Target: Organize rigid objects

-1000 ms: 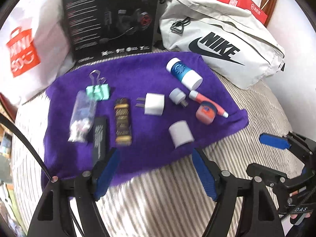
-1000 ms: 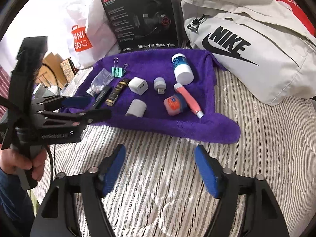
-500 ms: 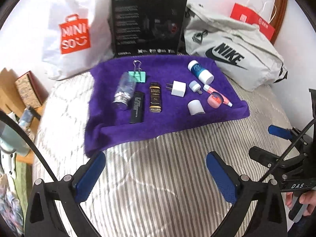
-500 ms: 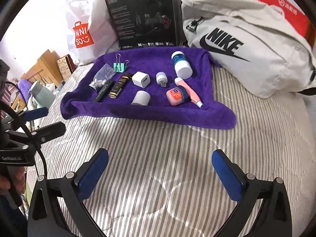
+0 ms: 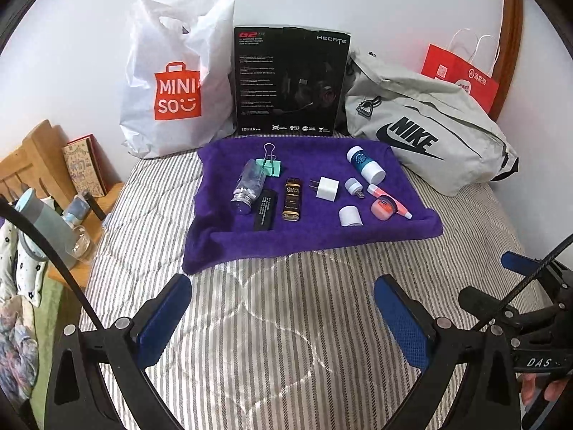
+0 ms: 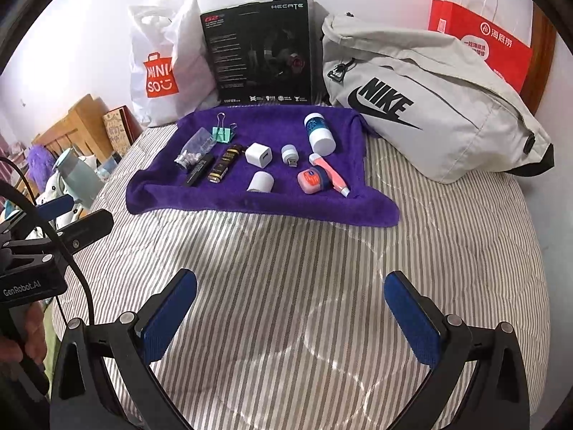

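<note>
A grey-and-white striped quilted bed cover (image 5: 272, 322) is being taken up at its far end by a purple fleece towel (image 5: 250, 243), w/ a grey Nike fabric bag (image 6: 429, 107), a black Hecate headset box (image 5: 290, 82), a white Miniso plastic bag (image 5: 172, 82) and a red paper bag (image 6: 494, 46) being propped behind it along the wall. Both tools are being held low over bare cover, well apart from the towel: left gripper (image 5: 283, 322) w/ blue-padded fingers spread wide, nothing between; right gripper (image 6: 290, 319) likewise spread & empty. The small items are all being kept on the towel: clear plastic bottle (image 5: 249, 188), blue-and-white tub (image 5: 365, 165), black flat stick (image 5: 265, 209), brown-gold labelled tube (image 5: 292, 200), pink slim tube (image 5: 390, 200), white plug cube (image 5: 327, 188), mint binder clip (image 5: 272, 165), white short cylinder (image 5: 350, 215), pink round tin (image 5: 383, 208) touching the pink tube, small white USB lamp (image 5: 354, 187).
</note>
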### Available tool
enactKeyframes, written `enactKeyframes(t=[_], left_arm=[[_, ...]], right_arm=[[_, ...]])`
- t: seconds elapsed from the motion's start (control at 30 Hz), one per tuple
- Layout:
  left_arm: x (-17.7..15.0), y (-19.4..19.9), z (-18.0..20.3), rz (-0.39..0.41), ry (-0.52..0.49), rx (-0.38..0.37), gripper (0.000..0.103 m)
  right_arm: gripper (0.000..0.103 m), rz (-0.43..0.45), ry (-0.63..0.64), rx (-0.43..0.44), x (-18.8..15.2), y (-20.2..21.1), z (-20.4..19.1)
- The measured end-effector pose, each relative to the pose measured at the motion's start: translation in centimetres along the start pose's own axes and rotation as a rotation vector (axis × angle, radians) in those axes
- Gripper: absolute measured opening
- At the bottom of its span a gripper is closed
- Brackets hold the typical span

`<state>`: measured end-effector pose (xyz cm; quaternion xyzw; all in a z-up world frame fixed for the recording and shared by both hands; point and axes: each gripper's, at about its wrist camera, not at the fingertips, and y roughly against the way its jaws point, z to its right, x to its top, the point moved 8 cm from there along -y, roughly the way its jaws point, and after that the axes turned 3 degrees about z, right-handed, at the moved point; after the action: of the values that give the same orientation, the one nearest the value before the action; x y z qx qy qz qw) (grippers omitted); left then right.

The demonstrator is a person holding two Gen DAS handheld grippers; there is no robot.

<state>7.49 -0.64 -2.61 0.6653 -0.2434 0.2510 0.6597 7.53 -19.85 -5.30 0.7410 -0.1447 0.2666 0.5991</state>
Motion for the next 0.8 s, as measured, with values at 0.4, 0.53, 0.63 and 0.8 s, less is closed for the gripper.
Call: enactKeyframes(t=[0.4, 0.53, 0.63, 0.8], left_arm=[[-0.7, 1.7, -0.1, 0.022, 0.021, 0.006, 0.103], [-0.6, 2.0, 0.0, 0.024, 0.011, 0.017, 0.103], [-0.5, 2.2, 0.1, 0.027, 0.01, 0.022, 0.103], [-0.4, 2.5, -0.1, 0.035, 0.01, 0.026, 0.103]], right_arm=[[0.103, 0.0, -0.003, -0.027, -1.1, 0.9, 0.1], [0.103, 0.007, -0.002, -0.03, -1.1, 1.2, 0.0], [0.103, 0.01, 0.004, -0.028, -1.1, 1.4, -0.2], [0.103, 0.02, 0.0, -0.031, -1.0, 1.7, -0.1]])
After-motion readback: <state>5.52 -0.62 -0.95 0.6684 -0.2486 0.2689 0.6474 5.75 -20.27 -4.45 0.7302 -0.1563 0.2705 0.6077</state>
